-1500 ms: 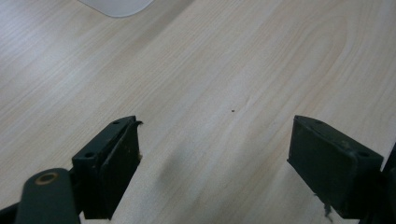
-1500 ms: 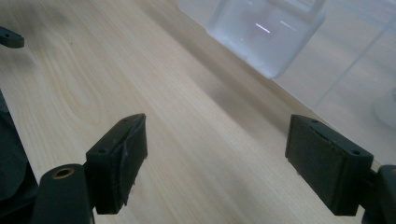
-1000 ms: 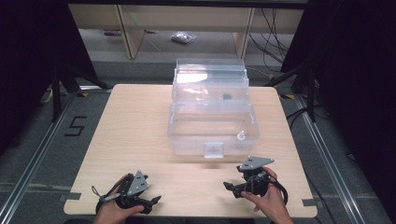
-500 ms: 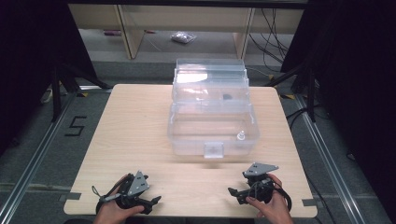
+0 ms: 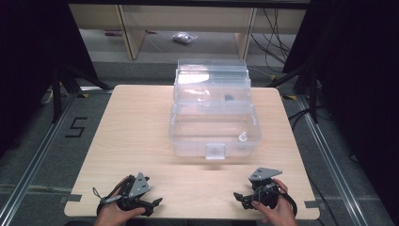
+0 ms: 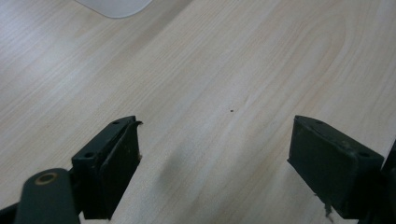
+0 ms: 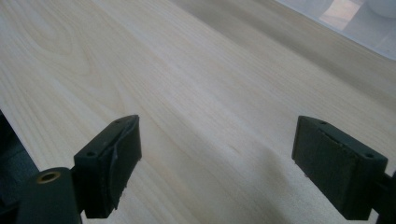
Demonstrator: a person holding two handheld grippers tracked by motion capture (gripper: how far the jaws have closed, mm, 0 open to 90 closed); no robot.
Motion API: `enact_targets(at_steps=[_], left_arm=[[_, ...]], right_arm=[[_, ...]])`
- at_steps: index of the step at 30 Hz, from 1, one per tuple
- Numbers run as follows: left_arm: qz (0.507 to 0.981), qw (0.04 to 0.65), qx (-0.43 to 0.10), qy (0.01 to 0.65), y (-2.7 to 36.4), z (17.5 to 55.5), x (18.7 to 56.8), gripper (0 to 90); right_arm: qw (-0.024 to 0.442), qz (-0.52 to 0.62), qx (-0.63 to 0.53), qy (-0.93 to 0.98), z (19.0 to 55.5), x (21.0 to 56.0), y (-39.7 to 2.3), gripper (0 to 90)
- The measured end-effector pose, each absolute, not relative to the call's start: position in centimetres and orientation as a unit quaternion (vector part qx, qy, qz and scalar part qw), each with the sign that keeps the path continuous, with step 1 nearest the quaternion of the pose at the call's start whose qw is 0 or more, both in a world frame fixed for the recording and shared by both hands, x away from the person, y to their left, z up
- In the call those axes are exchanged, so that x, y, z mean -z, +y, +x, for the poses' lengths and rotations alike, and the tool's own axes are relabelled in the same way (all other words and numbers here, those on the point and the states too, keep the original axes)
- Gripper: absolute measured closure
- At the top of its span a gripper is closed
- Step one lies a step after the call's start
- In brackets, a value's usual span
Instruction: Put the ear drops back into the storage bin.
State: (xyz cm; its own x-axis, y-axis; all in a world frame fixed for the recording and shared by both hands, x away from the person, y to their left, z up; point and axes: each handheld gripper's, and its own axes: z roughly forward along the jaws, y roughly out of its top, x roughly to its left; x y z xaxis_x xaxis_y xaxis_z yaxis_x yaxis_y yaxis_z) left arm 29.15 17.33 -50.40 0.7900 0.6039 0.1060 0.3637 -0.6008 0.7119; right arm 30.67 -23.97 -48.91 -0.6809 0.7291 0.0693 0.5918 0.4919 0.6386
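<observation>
Grippers rest low at the table's [image 5: 141, 136] near edge: your left gripper [image 5: 149, 203] at 7 o'clock, your right gripper [image 5: 241, 197] at 5 o'clock, each in a hand. Both jaw pairs stand wide with nothing between them, which the left gripper view [image 6: 217, 161] and right gripper view [image 7: 217, 161] make plain over bare wood. From above you see the clear plastic box [image 5: 214, 127] at centre toward 12 o'clock, a small white piece [image 5: 243, 137] inside; your right gripper view catches just its corner [image 7: 359, 23] at 1 o'clock
</observation>
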Motion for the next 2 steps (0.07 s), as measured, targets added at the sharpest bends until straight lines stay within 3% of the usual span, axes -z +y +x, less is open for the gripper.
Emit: enact_targets(at_steps=[2], left_arm=[[0.878,0.344,-0.178,0.281,17.34,29.19,50.46,15.8]], right_arm=[[0.106,0.375,-0.326,0.861,30.75,49.00,-23.97,16.7]])
